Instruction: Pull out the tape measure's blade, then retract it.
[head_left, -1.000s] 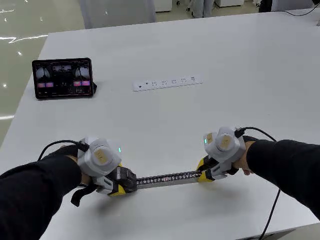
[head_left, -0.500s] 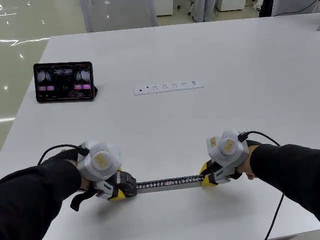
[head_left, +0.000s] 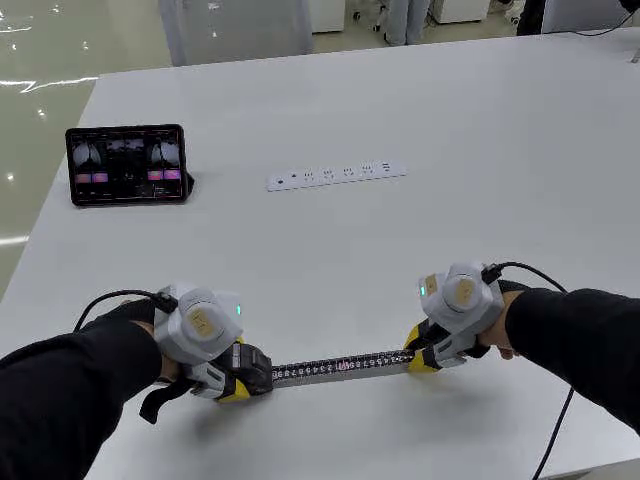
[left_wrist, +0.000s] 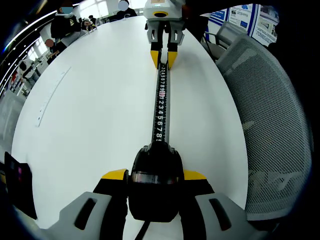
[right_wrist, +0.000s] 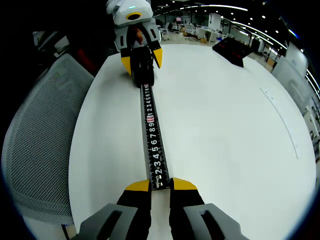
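Note:
A black tape measure case (head_left: 250, 368) (left_wrist: 155, 172) sits between the jaws of my left gripper (head_left: 238, 375) (left_wrist: 152, 176), which is shut on it near the table's front edge. Its dark blade with white numbers (head_left: 340, 366) (left_wrist: 161, 102) (right_wrist: 151, 135) lies stretched flat along the table to my right gripper (head_left: 420, 358) (right_wrist: 160, 185). That gripper is shut on the blade's end hook. In the right gripper view, the case (right_wrist: 143, 67) shows far off in the left gripper (right_wrist: 142, 59). In the left gripper view, the right gripper (left_wrist: 163, 56) holds the blade's far end.
A white power strip (head_left: 336, 174) lies mid-table and a tablet (head_left: 126, 163) with a lit screen stands at the far left. A grey mesh chair (left_wrist: 270, 115) (right_wrist: 42, 130) stands just past the table's near edge. Cables trail from both grippers.
The right gripper has drawn a little further right with the blade's end, so slightly more blade is out. The left gripper and case have stayed put.

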